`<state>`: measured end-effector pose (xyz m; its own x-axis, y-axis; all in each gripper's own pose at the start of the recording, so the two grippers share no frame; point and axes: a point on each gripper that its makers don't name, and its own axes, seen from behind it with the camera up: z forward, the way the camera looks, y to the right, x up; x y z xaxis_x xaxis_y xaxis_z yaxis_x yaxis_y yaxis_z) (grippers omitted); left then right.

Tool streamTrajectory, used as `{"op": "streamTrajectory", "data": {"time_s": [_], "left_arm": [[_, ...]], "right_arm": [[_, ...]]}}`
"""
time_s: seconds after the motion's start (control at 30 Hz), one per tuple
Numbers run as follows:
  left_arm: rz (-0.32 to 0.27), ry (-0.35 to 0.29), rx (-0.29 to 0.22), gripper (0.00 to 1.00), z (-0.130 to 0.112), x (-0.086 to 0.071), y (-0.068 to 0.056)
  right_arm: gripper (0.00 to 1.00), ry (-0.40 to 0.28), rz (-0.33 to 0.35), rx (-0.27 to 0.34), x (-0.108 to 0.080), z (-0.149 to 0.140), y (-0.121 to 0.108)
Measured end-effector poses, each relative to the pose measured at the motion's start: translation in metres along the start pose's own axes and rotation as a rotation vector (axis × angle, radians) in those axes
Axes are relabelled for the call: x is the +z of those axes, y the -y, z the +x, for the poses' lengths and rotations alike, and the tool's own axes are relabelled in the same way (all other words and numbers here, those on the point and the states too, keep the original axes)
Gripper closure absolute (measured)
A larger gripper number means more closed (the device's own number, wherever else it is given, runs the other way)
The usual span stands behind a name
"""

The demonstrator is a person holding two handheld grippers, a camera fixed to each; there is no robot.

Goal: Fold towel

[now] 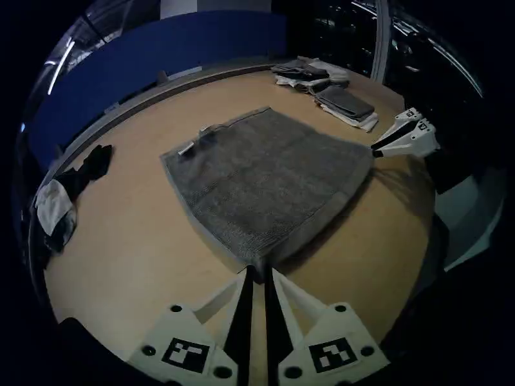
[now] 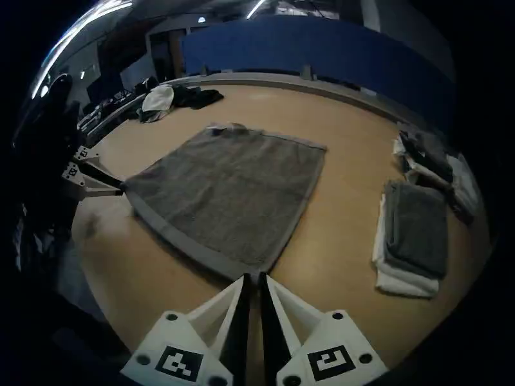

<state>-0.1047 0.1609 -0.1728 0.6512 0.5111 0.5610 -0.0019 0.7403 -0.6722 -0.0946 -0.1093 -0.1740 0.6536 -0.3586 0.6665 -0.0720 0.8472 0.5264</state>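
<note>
Two towel [image 1: 264, 174] corners | left gripper [image 1: 257, 278], right gripper [image 2: 252, 280] | fingers [image 1: 239, 315] apparently pinching

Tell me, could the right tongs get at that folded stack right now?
Probably not straight away: the right tongs look shut on a corner of the towel and would have to let go first. Beyond that, just bare table lies between them and the stack.

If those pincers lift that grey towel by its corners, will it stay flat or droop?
Likely floppy: the grey towel lies limp and flat on the table, so it should sag between the left gripper and right gripper. Its coarse pile probably resists slipping.
</note>
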Motion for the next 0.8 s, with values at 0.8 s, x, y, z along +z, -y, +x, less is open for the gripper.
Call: {"op": "streamTrajectory", "data": {"time_s": [0.8], "left_arm": [[0.026,-0.003,-0.047,0.89,0.04,-0.068,-0.005]], "right_arm": [[0.9,-0.102,0.004,0.01,-0.07,0.051,0.01]]}}
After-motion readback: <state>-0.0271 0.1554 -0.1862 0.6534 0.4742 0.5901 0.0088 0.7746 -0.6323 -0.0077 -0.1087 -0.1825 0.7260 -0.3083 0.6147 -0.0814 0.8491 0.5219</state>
